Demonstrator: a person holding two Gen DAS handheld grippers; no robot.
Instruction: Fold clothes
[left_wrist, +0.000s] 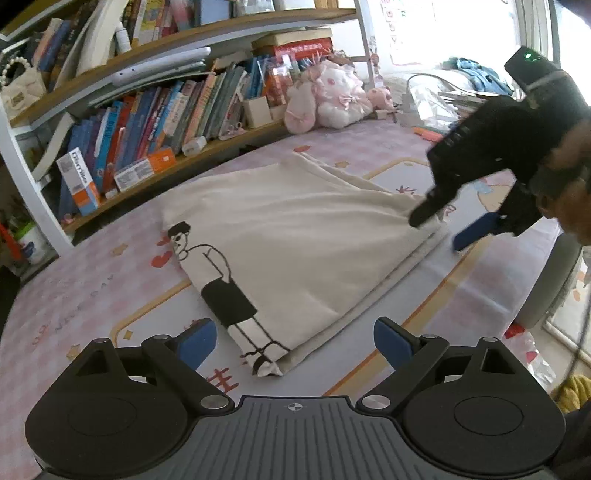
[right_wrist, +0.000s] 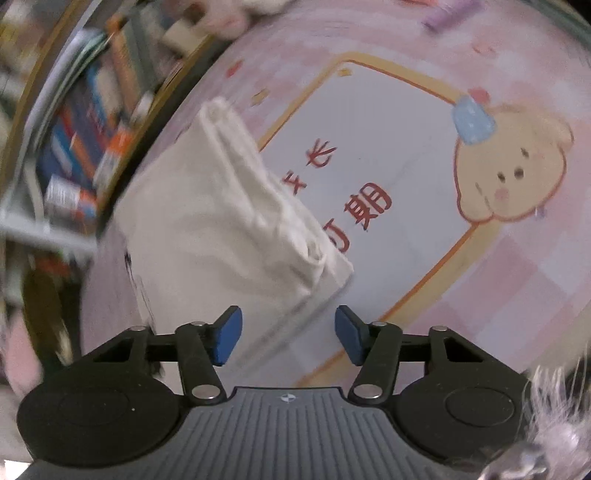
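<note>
A cream shirt (left_wrist: 295, 236) with a black line drawing of a figure lies folded into a rectangle on the pink mat (left_wrist: 74, 295). My left gripper (left_wrist: 295, 343) hovers open just above its near corner, nothing between the blue pads. In the left wrist view my right gripper (left_wrist: 439, 229) is at the shirt's far right corner, fingers apart, one finger touching the cloth edge. From the right wrist view the folded shirt (right_wrist: 221, 221) shows its stacked layers, and the right gripper (right_wrist: 288, 339) stands open over the near corner.
A bookshelf (left_wrist: 147, 122) packed with books runs along the far left. Pink plush toys (left_wrist: 332, 96) sit at the back. The mat shows a printed bear (right_wrist: 509, 166) and red characters. A grey chair part (left_wrist: 546, 284) stands at the right edge.
</note>
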